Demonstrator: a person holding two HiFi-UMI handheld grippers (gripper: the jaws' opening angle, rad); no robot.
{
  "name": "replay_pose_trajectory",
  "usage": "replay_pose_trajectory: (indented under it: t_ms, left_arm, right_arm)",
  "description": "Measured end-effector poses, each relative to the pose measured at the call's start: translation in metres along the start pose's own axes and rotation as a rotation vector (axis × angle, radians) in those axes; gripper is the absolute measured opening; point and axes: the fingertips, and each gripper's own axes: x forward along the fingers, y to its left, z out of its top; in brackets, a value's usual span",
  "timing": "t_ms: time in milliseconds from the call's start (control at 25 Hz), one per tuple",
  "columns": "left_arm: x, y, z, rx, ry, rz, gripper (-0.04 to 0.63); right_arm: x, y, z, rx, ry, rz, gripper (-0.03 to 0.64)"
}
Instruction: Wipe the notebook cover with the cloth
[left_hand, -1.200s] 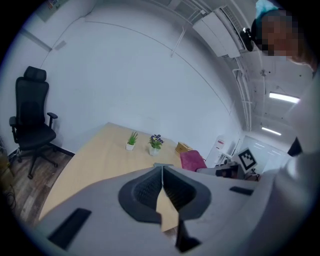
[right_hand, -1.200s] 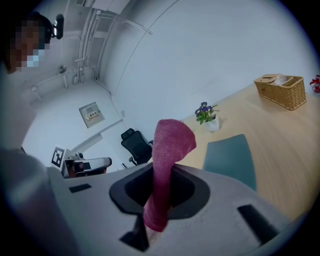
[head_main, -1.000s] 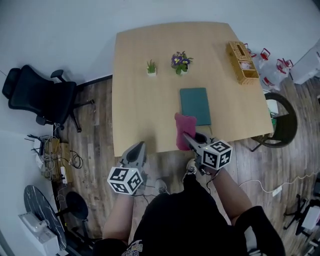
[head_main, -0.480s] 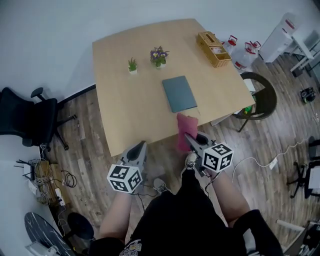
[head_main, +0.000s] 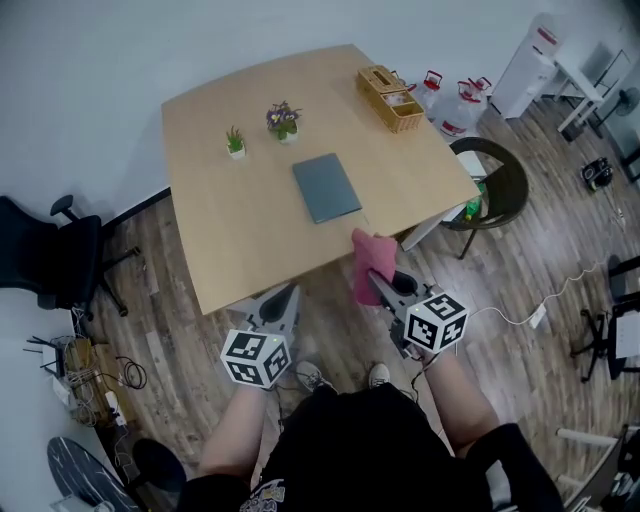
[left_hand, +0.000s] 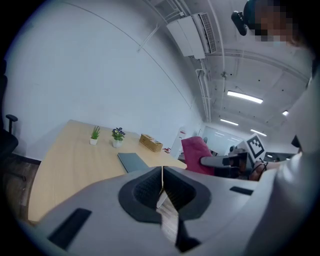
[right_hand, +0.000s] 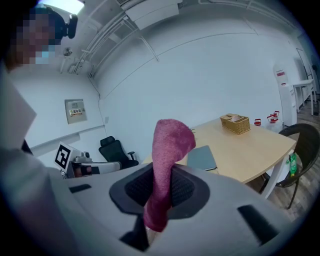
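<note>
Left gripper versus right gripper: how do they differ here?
The left gripper is empty; the right gripper holds the cloth, which stands up past it. The left gripper's jaws touch; the right gripper's are parted by the cloth's thickness. Both are off the table, short of the notebook.

No legible text, brand or number found. Square black-and-white markers on left gripper (head_main: 288, 294) and right gripper (head_main: 374, 279): pattern only, no characters. Wall panel (right_hand: 75, 111): print too small to read.
</note>
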Motion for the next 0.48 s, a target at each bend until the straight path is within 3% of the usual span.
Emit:
replay_pose_trajectory:
  t_ms: [480]
  left_arm:
    - [0.018, -0.092, -0.017, 0.008, -0.003, 0.101, 0.009]
  right_arm:
    - [-0.069, -0.028, 0.013, -0.044, -0.034, 0.133, 0.067]
